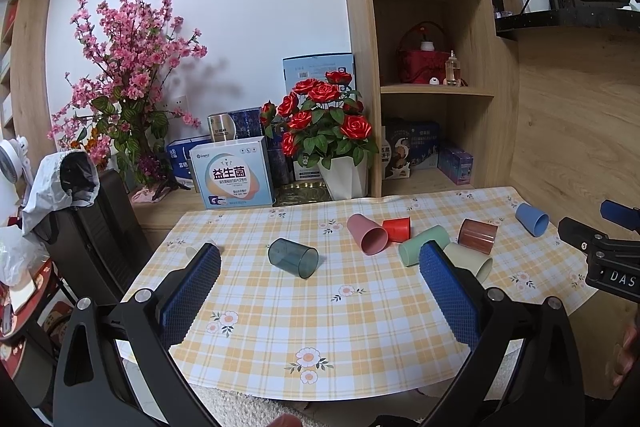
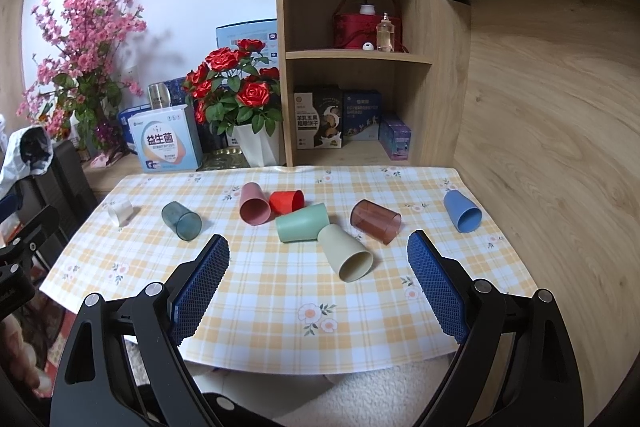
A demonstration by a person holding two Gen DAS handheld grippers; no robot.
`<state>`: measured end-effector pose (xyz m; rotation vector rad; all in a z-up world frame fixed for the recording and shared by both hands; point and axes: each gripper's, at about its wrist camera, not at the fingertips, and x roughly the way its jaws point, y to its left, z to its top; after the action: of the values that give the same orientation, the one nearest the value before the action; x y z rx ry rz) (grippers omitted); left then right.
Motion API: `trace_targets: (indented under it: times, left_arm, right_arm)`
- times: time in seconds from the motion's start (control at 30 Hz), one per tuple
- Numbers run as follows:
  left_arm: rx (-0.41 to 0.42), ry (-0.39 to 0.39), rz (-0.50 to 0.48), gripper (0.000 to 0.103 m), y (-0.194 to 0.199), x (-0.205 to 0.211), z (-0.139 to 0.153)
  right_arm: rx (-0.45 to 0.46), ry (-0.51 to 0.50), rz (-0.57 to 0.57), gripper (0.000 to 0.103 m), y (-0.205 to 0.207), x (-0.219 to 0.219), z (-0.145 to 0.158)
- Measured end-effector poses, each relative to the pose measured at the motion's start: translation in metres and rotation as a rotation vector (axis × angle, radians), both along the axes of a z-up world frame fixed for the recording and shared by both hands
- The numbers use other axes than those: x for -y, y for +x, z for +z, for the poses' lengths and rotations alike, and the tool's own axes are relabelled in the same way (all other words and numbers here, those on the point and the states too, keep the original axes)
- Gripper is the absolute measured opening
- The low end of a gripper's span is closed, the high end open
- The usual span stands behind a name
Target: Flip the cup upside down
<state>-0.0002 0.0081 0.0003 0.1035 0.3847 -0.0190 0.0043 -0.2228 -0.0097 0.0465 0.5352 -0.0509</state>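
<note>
Left claw: my left gripper (image 1: 320, 263) hangs above the near part of the table, its blue pads spread wide with nothing between them.
Right claw: my right gripper (image 2: 318, 259) is likewise wide apart and empty, held over the near edge of the checked tablecloth (image 2: 280, 307).
Cups: eight lie tipped on their sides across the cloth, none upright.
Centre cluster: in the right wrist view, the cream cup (image 2: 347, 253) lies at 12 o'clock between my right pads, mouth toward the camera; the green cup (image 2: 302, 223) touches it at 11 o'clock, with the red cup (image 2: 287, 201) and pink cup (image 2: 253, 203) just behind.
Right side: the brown translucent cup (image 2: 376, 221) lies at 1 o'clock, and the blue cup (image 2: 463, 211) well apart at 2 o'clock near the cloth's far right corner.
Left side: the teal translucent cup (image 1: 293, 257) lies at 12 o'clock in my left wrist view; a small white cup (image 2: 120, 211) sits near the cloth's left edge.
Backdrop: a pot of red roses (image 1: 326, 123) stands at the table's far edge, beside a wooden shelf (image 1: 432, 91).
</note>
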Motion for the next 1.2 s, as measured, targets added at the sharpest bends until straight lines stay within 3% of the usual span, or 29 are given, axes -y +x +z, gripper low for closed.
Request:
trace_targets:
  times: [1.2]
  left_arm:
    - [0.003, -0.006, 0.004, 0.097, -0.0011, -0.0043, 0.0040]
  right_arm:
    - [-0.001, 0.004, -0.001, 0.088, 0.0005, 0.0009, 0.0012]
